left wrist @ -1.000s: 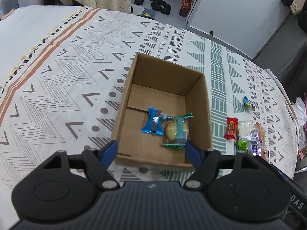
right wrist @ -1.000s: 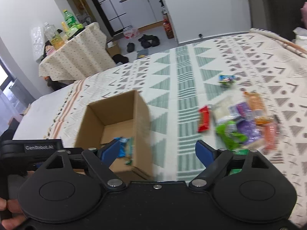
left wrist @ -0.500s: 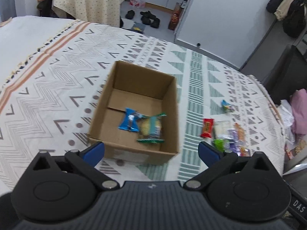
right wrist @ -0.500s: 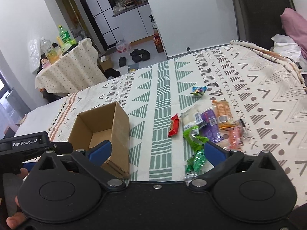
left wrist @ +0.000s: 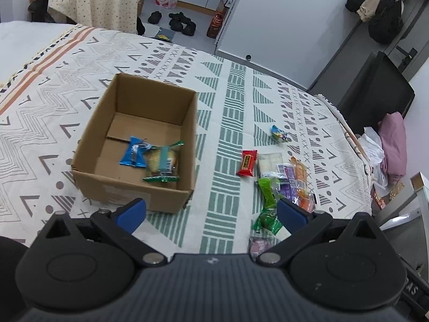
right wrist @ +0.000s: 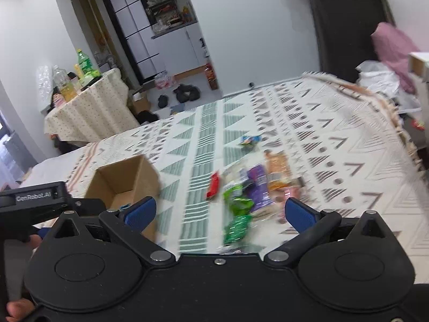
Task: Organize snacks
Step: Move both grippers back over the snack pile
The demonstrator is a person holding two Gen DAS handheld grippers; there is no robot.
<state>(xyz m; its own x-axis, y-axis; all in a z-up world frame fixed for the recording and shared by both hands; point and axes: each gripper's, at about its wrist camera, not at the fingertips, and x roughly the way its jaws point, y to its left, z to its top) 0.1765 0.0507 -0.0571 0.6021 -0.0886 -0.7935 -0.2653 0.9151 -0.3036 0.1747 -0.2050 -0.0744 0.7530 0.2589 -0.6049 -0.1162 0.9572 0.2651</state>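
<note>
An open cardboard box stands on the patterned bedspread and holds a blue snack packet and a green-edged cookie packet. To its right lies a pile of loose snacks, with a red bar and a small blue packet apart from it. My left gripper is open and empty, above the bed between box and pile. My right gripper is open and empty, over the near end of the snack pile; the box shows at its left.
The bed ends at the right edge, beside a black chair with pink cloth. A cloth-covered side table with bottles and shoes on the floor lie beyond the far side.
Both grippers have opened wider and pulled back from the box, shifting right toward the snack pile. The two packets stay in the box.
</note>
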